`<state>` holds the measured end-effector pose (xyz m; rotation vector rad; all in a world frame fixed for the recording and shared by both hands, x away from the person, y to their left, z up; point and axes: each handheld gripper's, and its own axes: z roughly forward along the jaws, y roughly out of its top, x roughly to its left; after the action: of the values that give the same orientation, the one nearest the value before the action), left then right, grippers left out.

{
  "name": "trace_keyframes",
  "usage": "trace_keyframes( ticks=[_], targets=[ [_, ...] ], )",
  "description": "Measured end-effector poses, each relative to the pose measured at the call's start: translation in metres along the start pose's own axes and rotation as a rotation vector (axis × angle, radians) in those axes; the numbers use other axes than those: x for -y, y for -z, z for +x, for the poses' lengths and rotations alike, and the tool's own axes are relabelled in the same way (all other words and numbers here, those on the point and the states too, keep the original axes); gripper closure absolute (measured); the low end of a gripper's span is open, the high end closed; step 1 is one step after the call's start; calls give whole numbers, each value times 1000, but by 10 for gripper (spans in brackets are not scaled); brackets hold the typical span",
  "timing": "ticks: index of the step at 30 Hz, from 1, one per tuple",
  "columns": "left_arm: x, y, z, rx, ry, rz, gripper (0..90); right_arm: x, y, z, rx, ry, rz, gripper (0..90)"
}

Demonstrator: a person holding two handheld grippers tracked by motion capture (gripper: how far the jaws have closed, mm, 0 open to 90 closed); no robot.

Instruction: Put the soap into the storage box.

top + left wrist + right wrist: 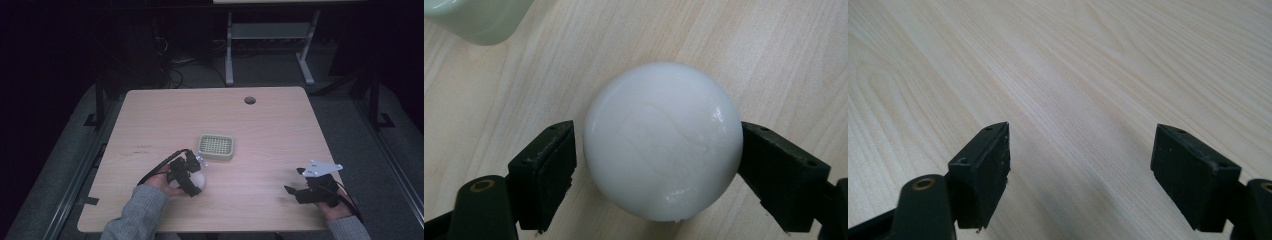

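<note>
left gripper | jaws straddled the soap, right pad touching, left a hair off, not clamped yet | soap sat near tabletop's front-left, dish just beyond it | right gripper open, empty, front-right, way farther

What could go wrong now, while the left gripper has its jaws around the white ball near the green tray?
1. The white ball is smooth and round. One jaw of the left gripper touches it, the other shows a small gap, so it could slip or roll away on closing.
2. The green tray sits close by; a freed ball or a swing of the gripper might knock it.
3. The right gripper rests open, far off, so it probably cannot catch a rolling ball.
</note>
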<state>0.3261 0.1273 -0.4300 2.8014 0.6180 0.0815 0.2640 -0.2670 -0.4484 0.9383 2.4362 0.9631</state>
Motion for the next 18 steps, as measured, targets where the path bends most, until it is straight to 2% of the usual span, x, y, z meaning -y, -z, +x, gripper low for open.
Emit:
trace_keyframes(
  ticks=[13, 18],
  targets=[
    [-5, -8, 0, 6, -12, 31, 179, 0, 0, 0, -2, -1, 0, 232],
    [-6, -11, 0, 8, -16, 45, 209, 0, 0, 0, -2, -2, -2, 232]
  ],
)
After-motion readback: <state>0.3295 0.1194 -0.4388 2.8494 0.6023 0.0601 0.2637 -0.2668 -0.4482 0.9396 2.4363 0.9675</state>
